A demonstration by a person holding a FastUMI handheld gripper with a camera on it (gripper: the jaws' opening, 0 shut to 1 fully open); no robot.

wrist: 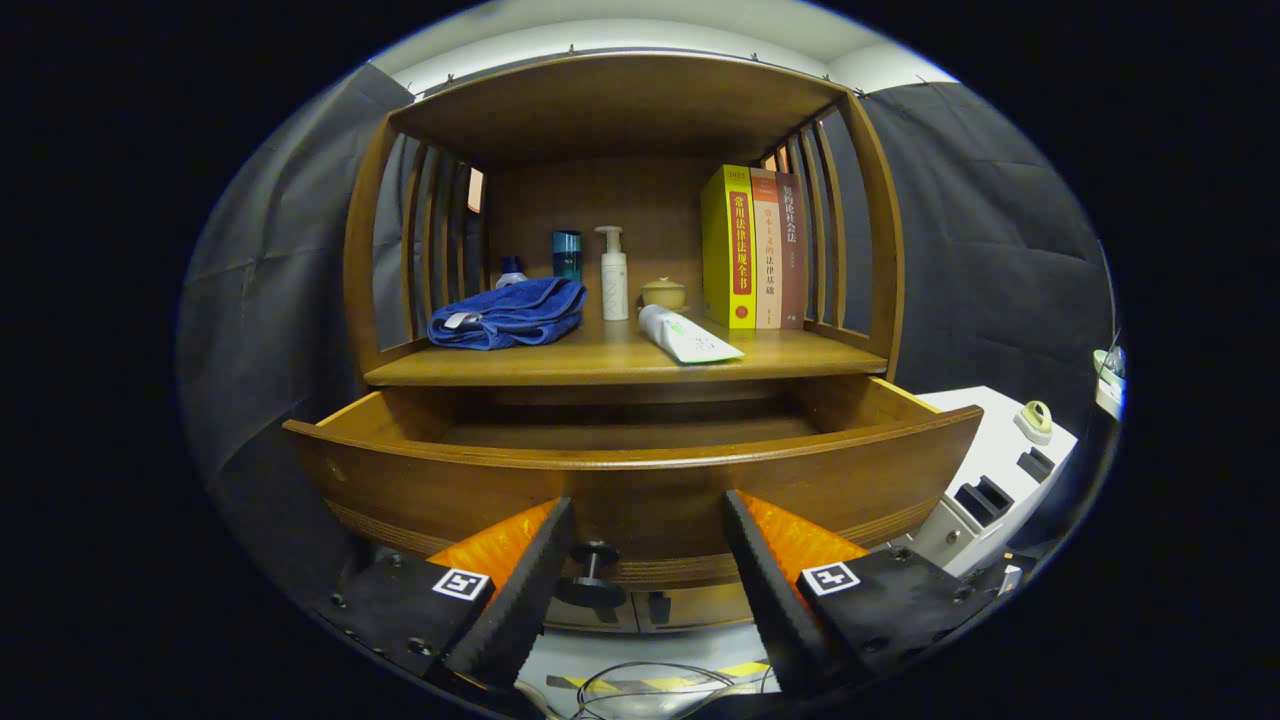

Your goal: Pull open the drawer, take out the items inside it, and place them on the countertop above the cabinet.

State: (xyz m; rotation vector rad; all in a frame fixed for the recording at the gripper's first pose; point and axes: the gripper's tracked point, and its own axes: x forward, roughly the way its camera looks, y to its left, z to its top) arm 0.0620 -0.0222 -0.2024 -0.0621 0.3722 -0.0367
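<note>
Gripper (648, 515) is facing the pulled-out wooden drawer (640, 485), jaws standing apart, its dark knob (592, 572) sitting untouched between the fingers.

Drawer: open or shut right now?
Open. The drawer front stands well forward of the shelf, its inside showing; the open gripper flanks its knob.

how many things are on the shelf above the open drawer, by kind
books: 3
bottles: 3
towel: 1
tube: 1
lidded pot: 1
total: 9
The tongs are open, with the drawer knob between the fingers, nearer one than the other.
</note>
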